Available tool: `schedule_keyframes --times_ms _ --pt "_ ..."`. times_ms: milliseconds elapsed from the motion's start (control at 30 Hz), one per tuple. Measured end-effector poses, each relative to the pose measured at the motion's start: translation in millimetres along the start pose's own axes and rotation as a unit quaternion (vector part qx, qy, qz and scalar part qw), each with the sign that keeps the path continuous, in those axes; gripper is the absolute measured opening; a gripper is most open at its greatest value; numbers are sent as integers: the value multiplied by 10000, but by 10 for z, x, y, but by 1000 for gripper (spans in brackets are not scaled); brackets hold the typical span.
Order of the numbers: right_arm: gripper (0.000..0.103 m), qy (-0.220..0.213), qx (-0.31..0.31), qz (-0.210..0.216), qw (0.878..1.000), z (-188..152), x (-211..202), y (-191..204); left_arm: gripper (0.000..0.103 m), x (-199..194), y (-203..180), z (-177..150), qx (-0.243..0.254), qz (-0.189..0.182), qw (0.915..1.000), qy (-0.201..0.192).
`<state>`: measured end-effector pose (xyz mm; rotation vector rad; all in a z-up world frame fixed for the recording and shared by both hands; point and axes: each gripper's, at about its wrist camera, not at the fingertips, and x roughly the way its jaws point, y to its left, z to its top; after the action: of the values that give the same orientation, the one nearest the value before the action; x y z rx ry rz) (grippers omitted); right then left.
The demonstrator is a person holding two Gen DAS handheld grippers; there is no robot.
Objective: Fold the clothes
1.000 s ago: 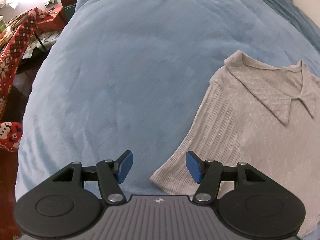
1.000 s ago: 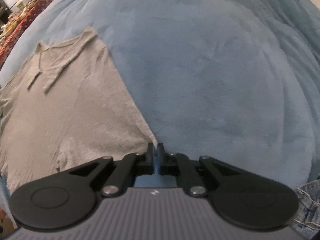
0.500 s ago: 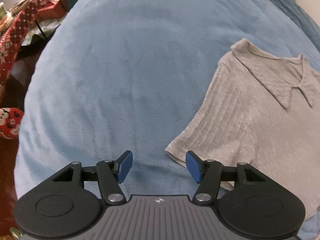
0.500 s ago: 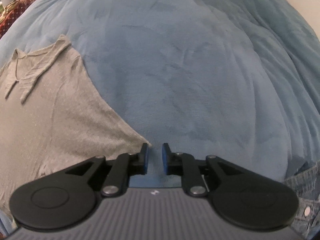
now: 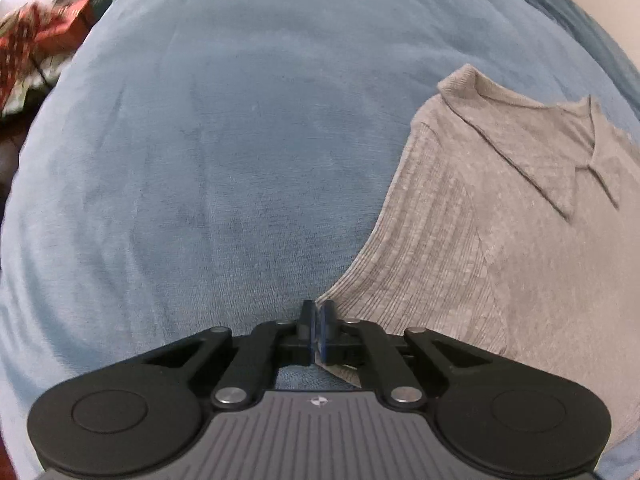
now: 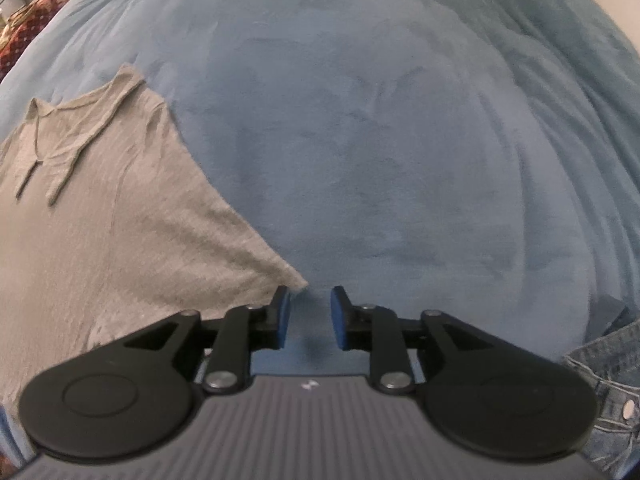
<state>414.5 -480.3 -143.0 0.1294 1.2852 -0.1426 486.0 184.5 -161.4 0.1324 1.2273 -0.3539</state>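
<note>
We use the grey collared knit top (image 5: 500, 248) as landmark: it lies flat on the blue fleece blanket (image 5: 224, 152), collar at its far end, long axis running from collar back toward us.

Left gripper (image 5: 318, 330) sits at the top's near-left sleeve corner, jaws clenched on that edge as far as we can tell; the pinch point is tiny, so we hedge.

Right gripper (image 6: 308, 316) sits just off the top's near-right sleeve tip, jaws opening, only blanket between them; the tip lies just left of its left pad.

Left is on the cloth, right is beside it, so right likely shifts toward the tip.

Denim (image 6: 608, 392) lies right of the top, well apart. Red patterned clutter (image 5: 32, 44) sits far left, off the blanket.
</note>
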Motion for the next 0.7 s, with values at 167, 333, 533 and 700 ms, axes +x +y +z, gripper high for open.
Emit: schedule_keyframes --times_ms 167,333,533,700 --pt "17 36 -27 -60 10000 12 56 43 3 -152 116 159 160 447 9985 -262" --pt "17 45 30 -92 9999 9 88 45 4 -11 98 198 411 525 9978 10" --pt "18 -73 61 -228 9997 -78 -80 39 27 -57 211 121 19 222 9997 68" --pt "19 -224 -207 -343 9989 -273 -391 184 36 -321 205 -35 -40 364 9993 44"
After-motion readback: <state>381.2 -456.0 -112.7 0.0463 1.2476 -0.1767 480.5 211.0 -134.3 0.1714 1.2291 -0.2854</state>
